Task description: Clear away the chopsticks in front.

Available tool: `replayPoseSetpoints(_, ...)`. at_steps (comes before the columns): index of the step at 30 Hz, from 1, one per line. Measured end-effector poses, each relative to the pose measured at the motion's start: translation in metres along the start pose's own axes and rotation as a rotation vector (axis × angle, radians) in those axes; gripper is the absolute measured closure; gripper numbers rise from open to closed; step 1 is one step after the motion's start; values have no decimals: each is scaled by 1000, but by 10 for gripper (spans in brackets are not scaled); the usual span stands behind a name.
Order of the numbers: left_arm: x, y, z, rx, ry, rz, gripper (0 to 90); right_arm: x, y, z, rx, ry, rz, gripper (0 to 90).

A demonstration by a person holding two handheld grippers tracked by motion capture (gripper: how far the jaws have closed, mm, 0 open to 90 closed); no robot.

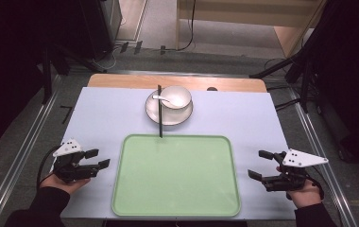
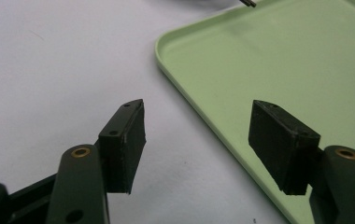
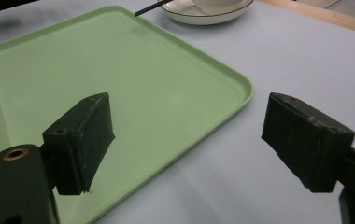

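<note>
- The left gripper [image 1: 101, 159] sits at the left edge of the worktop [image 1: 102, 113], just beside the green tray [image 1: 176, 201]; its 2 jaws stand wide with nothing between them.
- The right gripper [image 1: 260, 164] rests at the tray's right side, its jaws also spread wide and empty, one over the tray's rim in the right gripper view and the other over bare worktop.
- The things nearest to hand lie well apart from both grippers, past the tray's far edge: a white plate [image 1: 155, 113] carrying a white bowl [image 1: 181, 98] with a white spoon [image 1: 162, 98] in it.
- A black chopstick [image 1: 159, 118] lies across the plate's left part, its long axis running from far to near, and its near tip seems to reach the tray's far rim.
- Both grippers point inward toward the tray, so the dishes lie forward and toward the middle from each.
- The plate stands about midway between the 2 hands; the chopstick lies slightly left of centre, so the left gripper looks a little nearer to it, the right one to the bowl.
</note>
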State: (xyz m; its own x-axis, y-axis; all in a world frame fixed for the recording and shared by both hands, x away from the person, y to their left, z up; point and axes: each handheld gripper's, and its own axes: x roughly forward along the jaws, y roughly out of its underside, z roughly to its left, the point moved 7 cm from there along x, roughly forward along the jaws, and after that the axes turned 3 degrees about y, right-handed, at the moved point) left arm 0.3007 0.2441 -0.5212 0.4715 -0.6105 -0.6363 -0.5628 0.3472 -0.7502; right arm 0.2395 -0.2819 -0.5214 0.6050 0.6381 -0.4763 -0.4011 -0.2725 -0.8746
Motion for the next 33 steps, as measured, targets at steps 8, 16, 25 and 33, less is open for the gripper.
replayPoseSetpoints(8,-3,-5,-2,-7,2,-36,433,0,0,0,-1,-2,2,171)
replayPoseSetpoints(16,-3,-13,-2,-78,4,-20,444,2,0,0,-6,-4,6,171)
replayPoseSetpoints(25,7,-34,3,-95,-6,13,384,0,-1,0,-3,2,-1,171)
replayPoseSetpoints(33,13,-56,1,-61,3,28,342,0,0,0,-3,3,0,171)
